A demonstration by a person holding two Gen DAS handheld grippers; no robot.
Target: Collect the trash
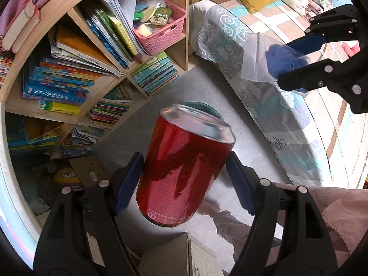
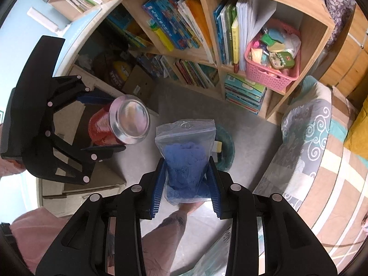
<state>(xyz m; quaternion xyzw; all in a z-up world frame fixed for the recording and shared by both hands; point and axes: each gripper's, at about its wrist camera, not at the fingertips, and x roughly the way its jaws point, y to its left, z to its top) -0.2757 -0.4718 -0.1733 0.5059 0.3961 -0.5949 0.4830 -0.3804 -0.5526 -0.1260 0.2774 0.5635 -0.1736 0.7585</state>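
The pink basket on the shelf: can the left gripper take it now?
Probably not. The left gripper is shut on the can, so its jaws are full. The basket sits in its cubby beyond, with nothing blocking the way.

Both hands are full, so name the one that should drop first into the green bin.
Probably right: its tongs hold the plastic bag almost over the green bin; the left tongs' red can hangs further aside.

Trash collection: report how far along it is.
Picked up: the left gripper clamps a red can, and the right gripper clamps a zip bag of blue material. Left: both hang above the grey floor, near a teal bin; neither is dropped.
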